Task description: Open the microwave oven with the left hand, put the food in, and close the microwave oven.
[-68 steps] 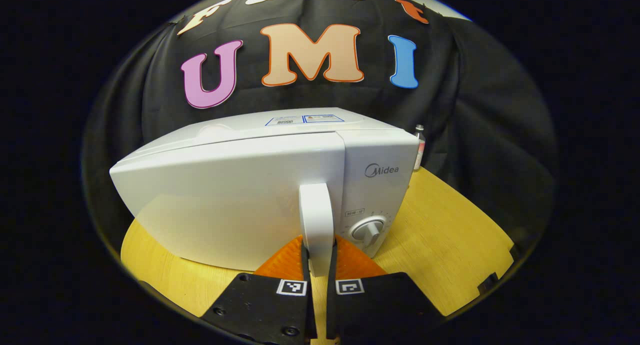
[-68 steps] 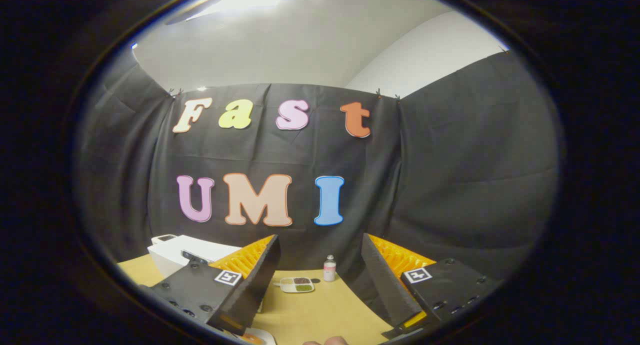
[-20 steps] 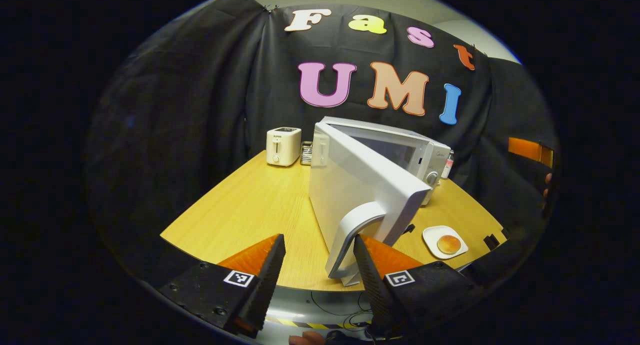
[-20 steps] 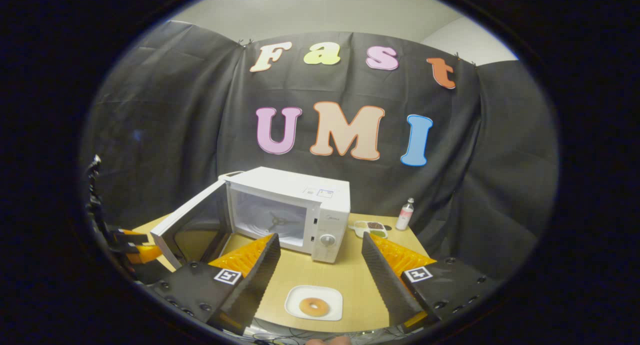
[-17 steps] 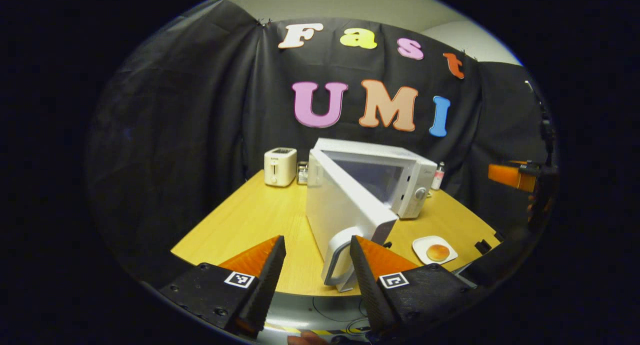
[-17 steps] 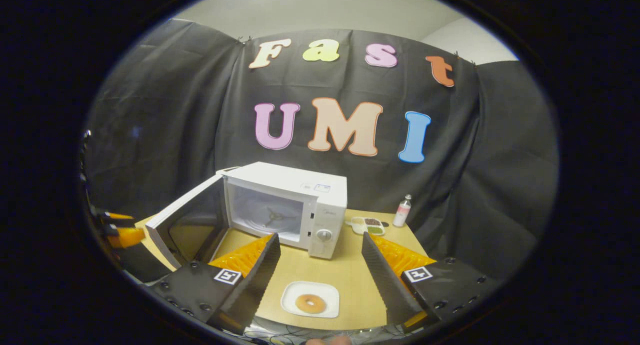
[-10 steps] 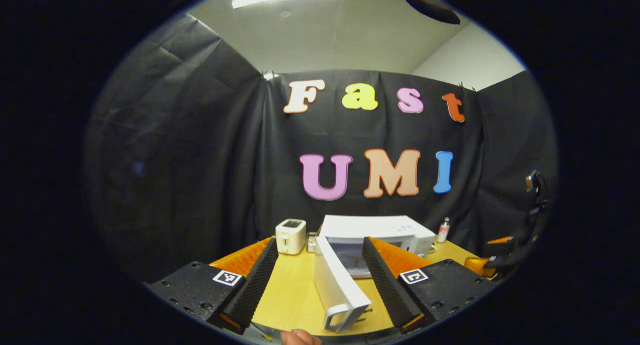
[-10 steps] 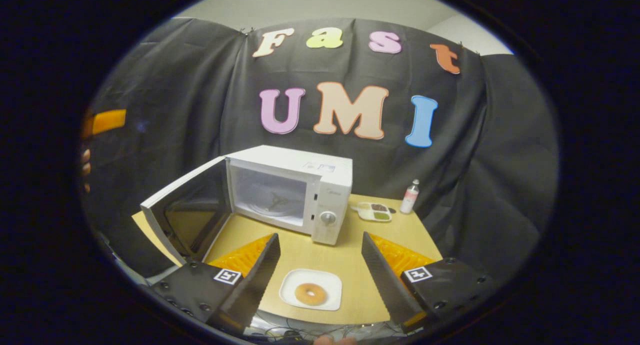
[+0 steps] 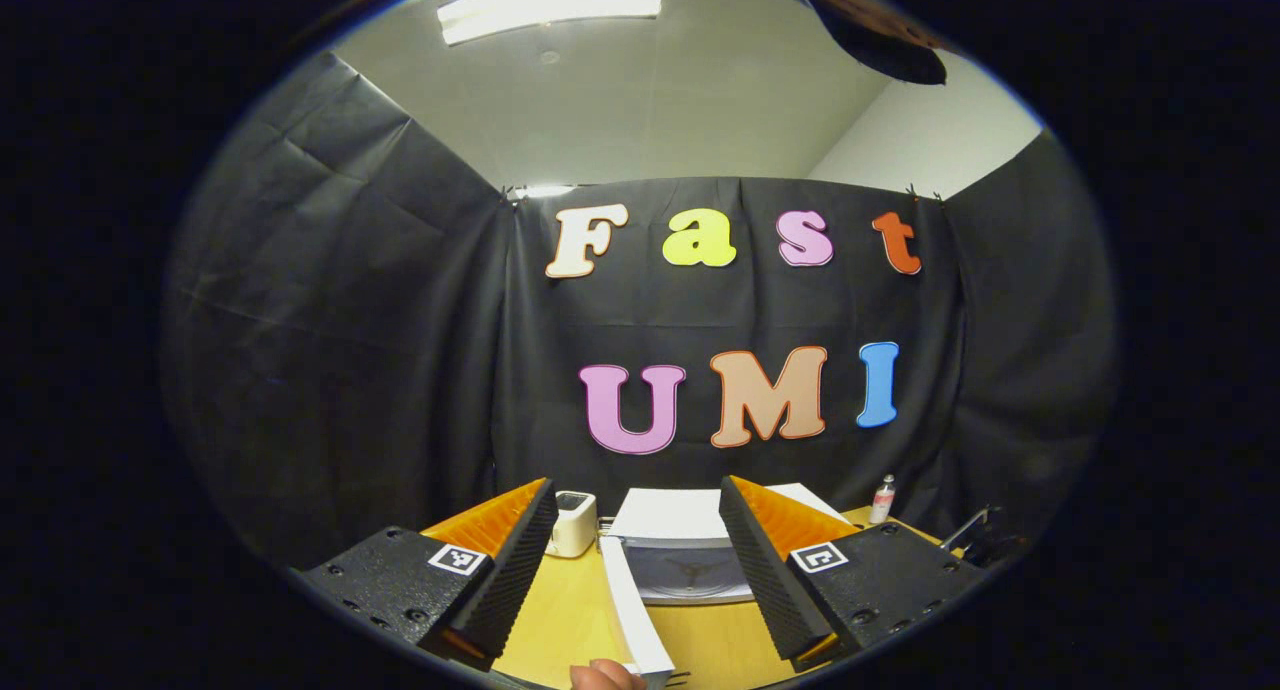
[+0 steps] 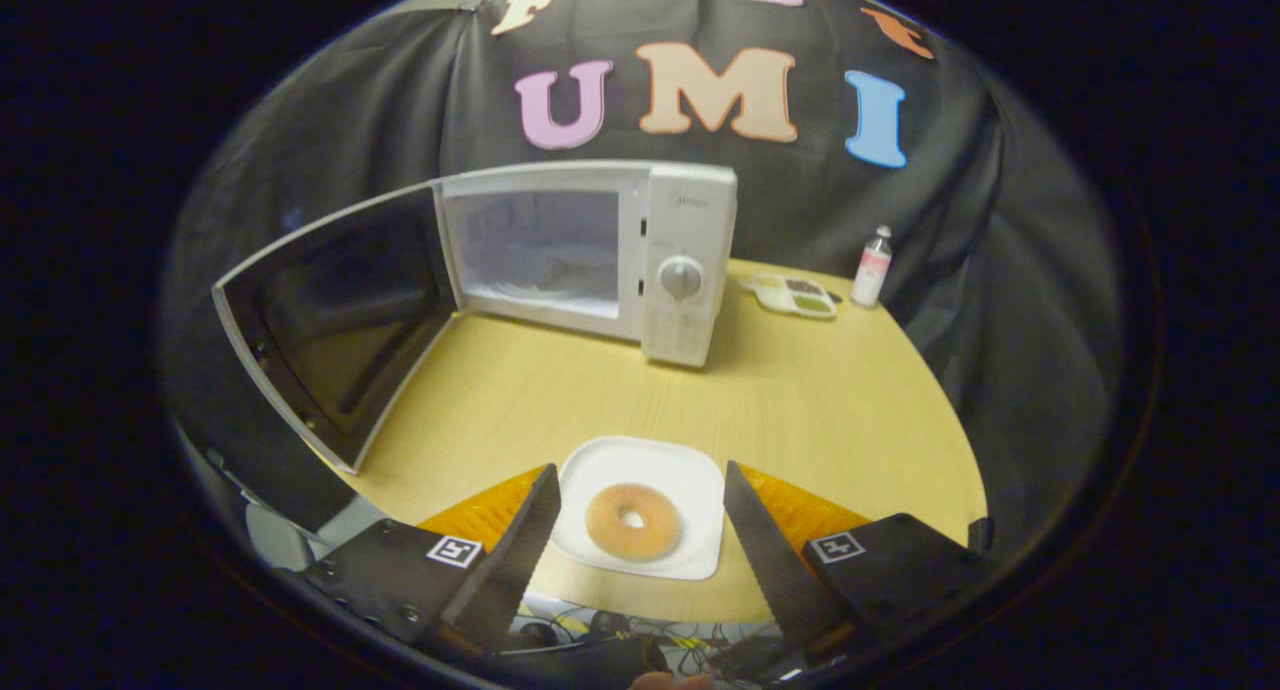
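The white microwave (image 10: pixel 690 260) stands at the back of the wooden table (image 10: pixel 820 410) with its door (image 10: pixel 330 320) swung wide to the left, the cavity (image 10: pixel 545 250) bare. A doughnut (image 10: pixel 633 520) lies on a white square plate (image 10: pixel 690 475) near the table's front edge. My right gripper (image 10: pixel 640 515) hovers open just above it, one finger on either side of the plate, not touching. In the left gripper view my left gripper (image 9: pixel 636 550) is open and held back, high off the table, with the microwave (image 9: pixel 680 530) and the door's edge (image 9: pixel 630 610) beyond it.
A small divided dish (image 10: pixel 795 295) and a little bottle (image 10: pixel 873 252) stand right of the microwave. A white toaster (image 9: pixel 574 522) sits at the table's back left. Cables (image 10: pixel 600 630) hang below the front edge. A fingertip (image 9: pixel 600 676) shows at the bottom.
My left gripper let go of the door handle after swinging the door open, then drew back and tilted up. My right gripper came down and forward over the doughnut plate.
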Available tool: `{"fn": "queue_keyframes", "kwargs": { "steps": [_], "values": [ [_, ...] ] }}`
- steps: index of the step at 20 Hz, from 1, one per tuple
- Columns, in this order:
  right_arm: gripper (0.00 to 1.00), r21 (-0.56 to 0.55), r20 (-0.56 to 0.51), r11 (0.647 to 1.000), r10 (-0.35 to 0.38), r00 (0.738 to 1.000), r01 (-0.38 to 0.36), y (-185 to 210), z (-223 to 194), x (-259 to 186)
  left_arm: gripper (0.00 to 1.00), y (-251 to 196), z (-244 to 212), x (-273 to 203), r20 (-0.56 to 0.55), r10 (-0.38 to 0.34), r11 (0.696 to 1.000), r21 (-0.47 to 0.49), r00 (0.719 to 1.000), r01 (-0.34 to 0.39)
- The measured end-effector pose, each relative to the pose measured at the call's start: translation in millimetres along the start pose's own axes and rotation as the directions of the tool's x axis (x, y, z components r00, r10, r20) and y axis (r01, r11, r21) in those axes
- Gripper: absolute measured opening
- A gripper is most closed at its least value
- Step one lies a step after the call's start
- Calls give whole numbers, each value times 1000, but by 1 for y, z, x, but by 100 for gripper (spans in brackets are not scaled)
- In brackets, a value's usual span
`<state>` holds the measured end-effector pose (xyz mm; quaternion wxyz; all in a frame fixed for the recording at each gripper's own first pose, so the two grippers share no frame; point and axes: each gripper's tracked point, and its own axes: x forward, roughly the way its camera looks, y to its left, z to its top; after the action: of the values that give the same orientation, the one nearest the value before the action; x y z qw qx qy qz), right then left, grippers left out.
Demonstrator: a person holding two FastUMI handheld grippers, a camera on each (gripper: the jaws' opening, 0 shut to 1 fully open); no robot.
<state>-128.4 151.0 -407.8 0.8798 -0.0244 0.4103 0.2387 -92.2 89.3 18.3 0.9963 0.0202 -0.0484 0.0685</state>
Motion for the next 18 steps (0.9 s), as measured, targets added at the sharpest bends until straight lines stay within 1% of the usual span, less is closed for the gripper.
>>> {"fn": "queue_keyframes", "kwargs": {
  "steps": [1,2,3,4,5,6,7,8,9,10,11,12,15,16,17,18],
  "values": [
    [98,6,-33,1000,-1,999,1,-1,-11,6,93,-1,-5,2,-15,2,1000,-15,1000,-2],
    [98,15,-58,1000,3,998,-2,-2,-21,10,95,-2,-7,4,-24,4,1000,-19,1000,-4],
    [100,21,-74,1000,8,997,-7,-1,-26,13,95,-1,-10,5,-32,6,1000,-22,999,-7],
    [100,17,-88,1000,11,996,-9,-2,-31,19,93,0,-11,8,-40,10,1000,-24,999,-11],
    [100,9,-99,1000,15,995,-14,-1,-34,22,95,0,-13,10,-45,11,1000,-27,999,-13],
    [98,1,-111,1000,17,994,-17,0,-37,26,93,0,-15,12,-51,13,999,-30,999,-14],
    [100,-7,-124,1000,17,992,-18,0,-41,30,93,0,-17,14,-54,12,999,-35,998,-14],
    [98,-11,-138,1000,17,990,-19,1,-45,33,93,1,-18,15,-57,14,999,-39,998,-16],
    [98,-13,-151,1000,15,988,-17,1,-47,36,93,2,-18,17,-57,18,999,-43,998,-20],
    [98,-12,-162,1000,13,987,-15,1,-50,40,95,2,-19,18,-60,21,999,-45,998,-24],
    [98,-7,-176,1000,12,984,-13,0,-52,43,95,4,-20,19,-61,25,999,-47,998,-28],
    [100,3,-186,1000,17,982,-17,2,-54,47,95,5,-21,21,-62,29,998,-49,998,-32],
    [100,4,-204,1000,22,979,-22,1,-56,54,95,6,-26,24,-76,36,998,-53,996,-40],
    [98,-1,-208,1000,23,978,-24,2,-58,54,95,6,-27,25,-79,37,998,-53,996,-41],
    [98,-2,-212,1000,25,977,-26,2,-58,55,93,7,-29,27,-81,40,997,-55,996,-44],
    [98,2,-216,1000,29,976,-29,2,-59,56,93,7,-29,28,-83,41,997,-57,996,-46]
  ]
}}
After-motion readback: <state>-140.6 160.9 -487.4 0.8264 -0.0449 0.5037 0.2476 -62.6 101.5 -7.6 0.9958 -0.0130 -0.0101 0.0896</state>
